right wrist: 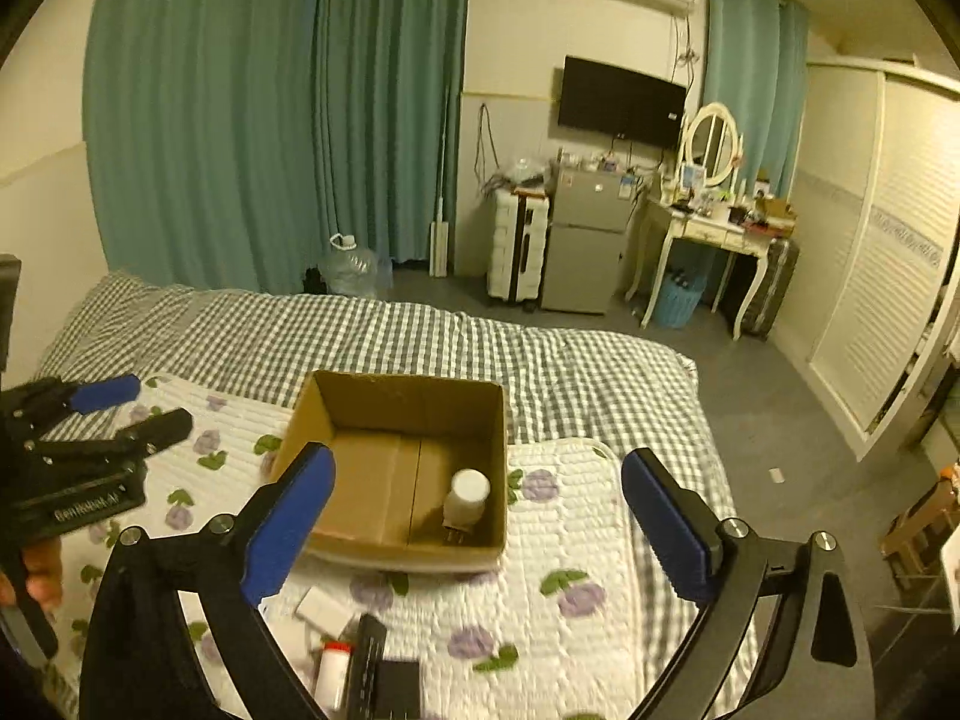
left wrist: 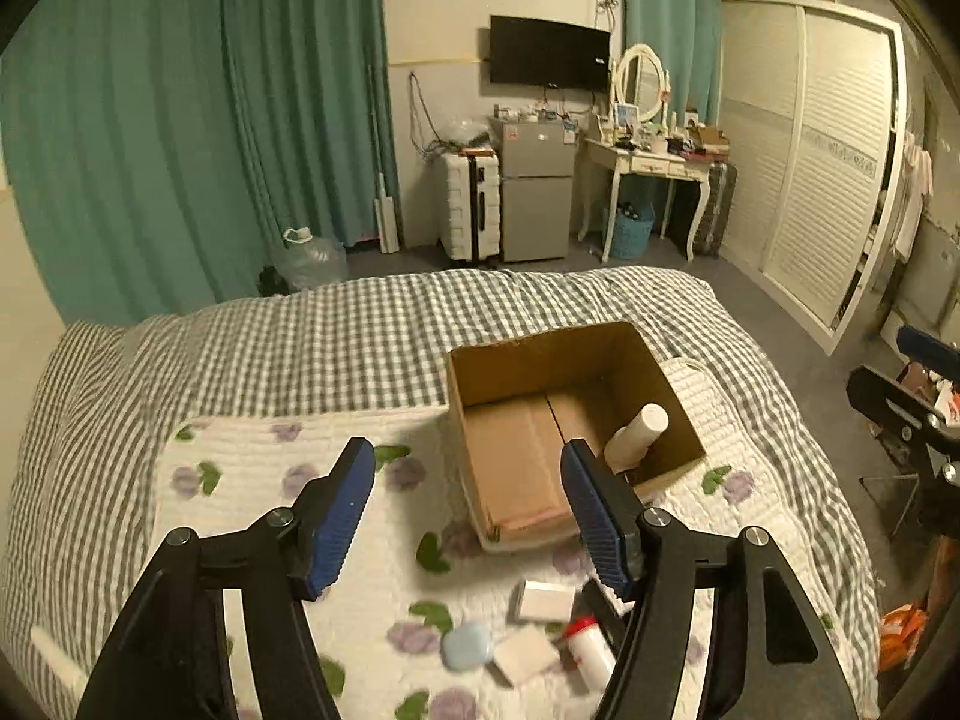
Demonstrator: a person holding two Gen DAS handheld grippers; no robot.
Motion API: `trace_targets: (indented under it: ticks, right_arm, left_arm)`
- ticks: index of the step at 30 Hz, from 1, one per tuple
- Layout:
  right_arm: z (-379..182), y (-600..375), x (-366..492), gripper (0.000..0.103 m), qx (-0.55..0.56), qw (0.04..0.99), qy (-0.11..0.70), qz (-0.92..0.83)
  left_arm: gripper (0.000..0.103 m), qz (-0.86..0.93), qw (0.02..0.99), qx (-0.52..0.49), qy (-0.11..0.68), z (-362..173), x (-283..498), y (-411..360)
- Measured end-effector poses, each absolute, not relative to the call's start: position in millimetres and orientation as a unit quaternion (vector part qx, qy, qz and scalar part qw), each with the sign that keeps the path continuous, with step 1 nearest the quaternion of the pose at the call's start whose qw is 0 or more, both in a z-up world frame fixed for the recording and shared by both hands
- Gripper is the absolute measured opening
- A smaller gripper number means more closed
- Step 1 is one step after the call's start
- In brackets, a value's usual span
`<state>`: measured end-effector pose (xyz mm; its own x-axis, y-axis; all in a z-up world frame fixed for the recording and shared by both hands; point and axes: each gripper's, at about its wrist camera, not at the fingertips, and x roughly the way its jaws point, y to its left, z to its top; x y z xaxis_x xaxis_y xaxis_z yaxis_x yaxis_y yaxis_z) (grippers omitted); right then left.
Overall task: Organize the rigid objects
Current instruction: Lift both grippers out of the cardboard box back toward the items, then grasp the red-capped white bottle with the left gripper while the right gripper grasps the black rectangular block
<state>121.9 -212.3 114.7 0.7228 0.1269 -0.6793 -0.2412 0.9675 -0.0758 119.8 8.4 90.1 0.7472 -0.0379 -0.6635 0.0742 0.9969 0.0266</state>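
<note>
An open cardboard box [left wrist: 600, 354] [right wrist: 414, 387] sits on the floral white quilt [left wrist: 252, 450] [right wrist: 570, 516] on the bed. A white bottle [left wrist: 636, 435] [right wrist: 467, 501] stands inside it at the right. Loose items lie on the quilt in front of the box: a white box [left wrist: 543, 600] [right wrist: 321, 609], a pale blue oval case [left wrist: 468, 645], a flat white square [left wrist: 525, 654], a red-capped white bottle [left wrist: 591, 651] [right wrist: 333, 675] and a black object [left wrist: 600, 600] [right wrist: 372, 666]. My left gripper [left wrist: 468, 510] [right wrist: 141, 402] is open and empty above them. My right gripper [right wrist: 477, 525] is open and empty.
The grey checked bedspread [left wrist: 360, 330] [right wrist: 420, 336] covers the bed. Beyond it stand green curtains [left wrist: 180, 120], a water jug [left wrist: 312, 258], a white suitcase [left wrist: 471, 204], a small fridge [left wrist: 537, 192], a dressing table [left wrist: 648, 162] and a wardrobe [left wrist: 810, 150].
</note>
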Motion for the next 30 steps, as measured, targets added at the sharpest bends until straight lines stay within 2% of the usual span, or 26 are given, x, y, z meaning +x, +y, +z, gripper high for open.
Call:
trace_targets:
  ticks: [4, 8, 19, 25, 30]
  right_arm:
    - [115.1, -213.0, 83.3, 0.1, -0.085, 0.923, 0.361, 0.101]
    - [90.8, -209.6, 54.2, 0.1, -0.087, 0.912, 0.388, 0.102]
    - [-38.0, -198.4, 29.6, 0.1, -0.076, 0.86, 0.493, 0.106]
    - [-95.9, -201.1, 42.4, 0.09, -0.077, 0.831, 0.542, 0.1]
    - [-120.0, -202.9, 54.7, 0.079, -0.071, 0.821, 0.557, 0.109]
  left_arm:
    - [0.068, -0.026, 0.935, 0.018, 0.354, 88.0, 88.1, 15.4]
    - [0.069, -0.012, 0.934, 0.025, 0.357, 67.4, 61.5, 20.9]
    - [0.069, 0.005, 0.896, 0.003, 0.444, -51.2, 45.2, 27.9]
    - [0.069, 0.0, 0.882, 0.005, 0.471, -86.3, 53.2, 16.6]
    - [0.069, -0.016, 0.874, 0.005, 0.486, -102.8, 61.8, 5.9]
